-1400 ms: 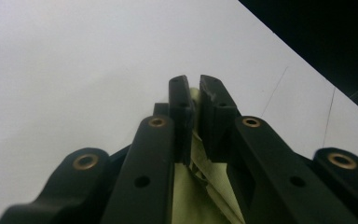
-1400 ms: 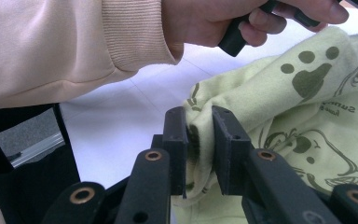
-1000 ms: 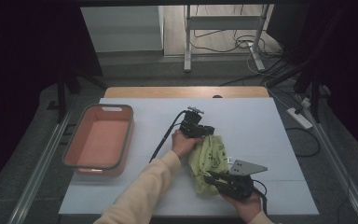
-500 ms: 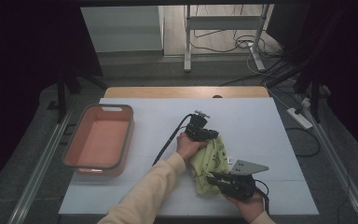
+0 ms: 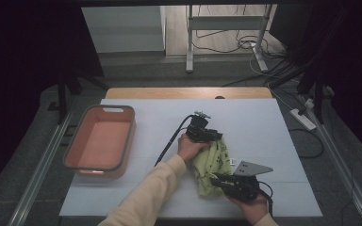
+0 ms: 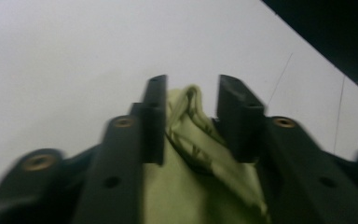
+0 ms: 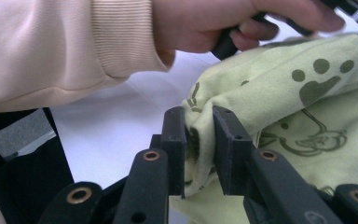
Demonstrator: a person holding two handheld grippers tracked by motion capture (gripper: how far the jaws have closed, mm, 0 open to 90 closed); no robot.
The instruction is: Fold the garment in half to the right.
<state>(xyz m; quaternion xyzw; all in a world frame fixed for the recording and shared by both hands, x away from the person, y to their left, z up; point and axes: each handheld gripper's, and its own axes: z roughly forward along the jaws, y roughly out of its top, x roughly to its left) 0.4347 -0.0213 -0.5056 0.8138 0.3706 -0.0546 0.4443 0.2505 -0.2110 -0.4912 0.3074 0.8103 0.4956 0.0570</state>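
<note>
My left gripper point(image 5: 215, 136) sits at the far end of the yellow-green cloth point(image 5: 211, 165), which lies crumpled on the white table point(image 5: 264, 127) right of centre. In the left gripper view its jaws have just been opening: they stand apart, with a raised fold of the cloth point(image 6: 191, 135) between them. The fold lies against the left pad, and a gap shows at the right pad, so the pads do not press on it.

My right gripper point(image 5: 217, 180) is at the near end of the same cloth, close to the table's front edge. In the right gripper view its jaws are closed onto a bunched edge of the cloth point(image 7: 284, 112), pinching it between both pads. The fabric carries a dark paw print and a line-drawn cartoon figure. Beyond it, my left hand point(image 7: 214, 23) in a cream sleeve point(image 7: 65, 42) grips the other tool's handle, just above the cloth.

A salmon-coloured tub point(image 5: 101, 141) with a grey rim stands on the left part of the table, well apart from the cloth and from both grippers.
</note>
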